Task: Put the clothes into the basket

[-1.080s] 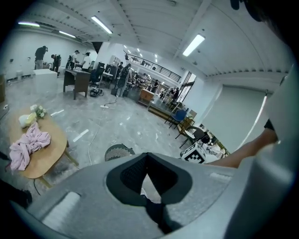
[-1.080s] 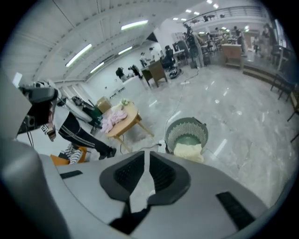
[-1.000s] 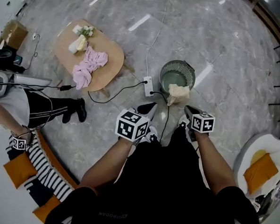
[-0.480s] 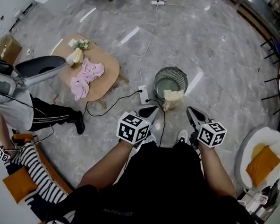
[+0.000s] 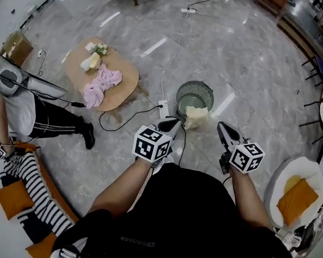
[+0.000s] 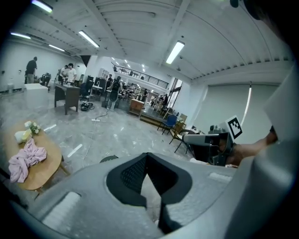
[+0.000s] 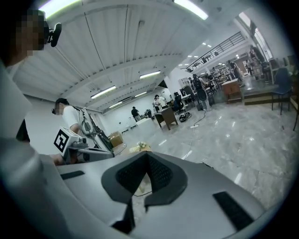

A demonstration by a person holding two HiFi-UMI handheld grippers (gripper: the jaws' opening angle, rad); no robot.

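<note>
Your left claw (image 5: 169, 123) and right claw (image 5: 222, 127) clenched, empty. Pink clothes (image 5: 101, 84) on bench (image 5: 127, 83) well ahead-left, left claw nearer.

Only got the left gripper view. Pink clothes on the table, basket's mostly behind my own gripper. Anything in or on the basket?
Observer: In the head view, a cream cloth hangs over the near rim of the basket, with part of it outside.
Operator: Right gripper carrying anything?
Observer: No. The right gripper has its fingers together, with nothing between them.
Operator: What's on the floor between table and basket?
Observer: A white power strip lies there, between the table and the basket.
</note>
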